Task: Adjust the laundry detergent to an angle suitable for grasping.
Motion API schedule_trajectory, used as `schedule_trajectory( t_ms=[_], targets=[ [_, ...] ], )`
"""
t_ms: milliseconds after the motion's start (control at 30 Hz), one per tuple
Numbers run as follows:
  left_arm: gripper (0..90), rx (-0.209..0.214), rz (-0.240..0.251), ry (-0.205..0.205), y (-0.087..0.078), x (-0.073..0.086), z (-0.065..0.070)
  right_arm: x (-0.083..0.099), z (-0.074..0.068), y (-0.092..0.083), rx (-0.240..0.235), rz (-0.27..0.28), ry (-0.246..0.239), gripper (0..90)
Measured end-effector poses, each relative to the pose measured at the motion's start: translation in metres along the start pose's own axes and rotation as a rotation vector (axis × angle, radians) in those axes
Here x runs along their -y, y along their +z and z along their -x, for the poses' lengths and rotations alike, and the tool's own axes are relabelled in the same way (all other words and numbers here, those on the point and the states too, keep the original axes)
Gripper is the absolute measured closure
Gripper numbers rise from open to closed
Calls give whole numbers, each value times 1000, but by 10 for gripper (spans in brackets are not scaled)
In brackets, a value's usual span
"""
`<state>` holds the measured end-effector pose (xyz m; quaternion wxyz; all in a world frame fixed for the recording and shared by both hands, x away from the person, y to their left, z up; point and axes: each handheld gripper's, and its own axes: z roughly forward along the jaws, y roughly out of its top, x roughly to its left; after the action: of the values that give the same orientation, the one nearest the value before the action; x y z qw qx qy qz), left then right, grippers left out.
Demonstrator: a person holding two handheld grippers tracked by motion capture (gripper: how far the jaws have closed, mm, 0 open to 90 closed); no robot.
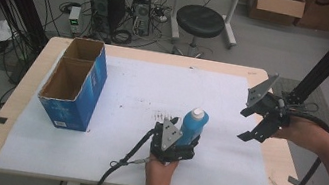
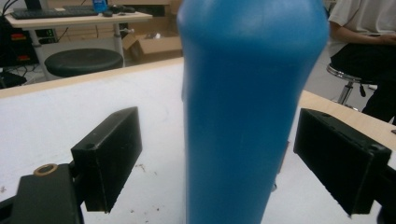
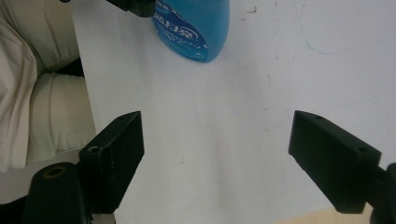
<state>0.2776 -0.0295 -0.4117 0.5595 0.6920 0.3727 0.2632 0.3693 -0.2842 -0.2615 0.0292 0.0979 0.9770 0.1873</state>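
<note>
One blue bottle [image 1: 194,124] upright between spread left tongs [image 1: 183,141]; open box [image 1: 74,82] well apart.

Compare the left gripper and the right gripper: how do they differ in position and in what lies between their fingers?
1. The left gripper sits low on the white table sheet; the right gripper is raised at the table's right edge.
2. The left gripper has the blue bottle standing between its fingers, with gaps on both sides; the right gripper has nothing between its fingers.

Shared: both are open, black, and hand-held.
</note>
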Motion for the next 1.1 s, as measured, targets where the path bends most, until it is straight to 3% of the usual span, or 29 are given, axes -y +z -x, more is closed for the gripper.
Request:
schedule_trajectory(
  t_ms=[667, 1100],
  targets=[
    [175, 25, -9, 22, 21, -3, 1, 0, 2, 1, -6, 2, 2, 182],
    [238, 46, -6, 28, 22, -3, 0, 1, 3, 2, -6, 2, 4, 182]
  ],
)
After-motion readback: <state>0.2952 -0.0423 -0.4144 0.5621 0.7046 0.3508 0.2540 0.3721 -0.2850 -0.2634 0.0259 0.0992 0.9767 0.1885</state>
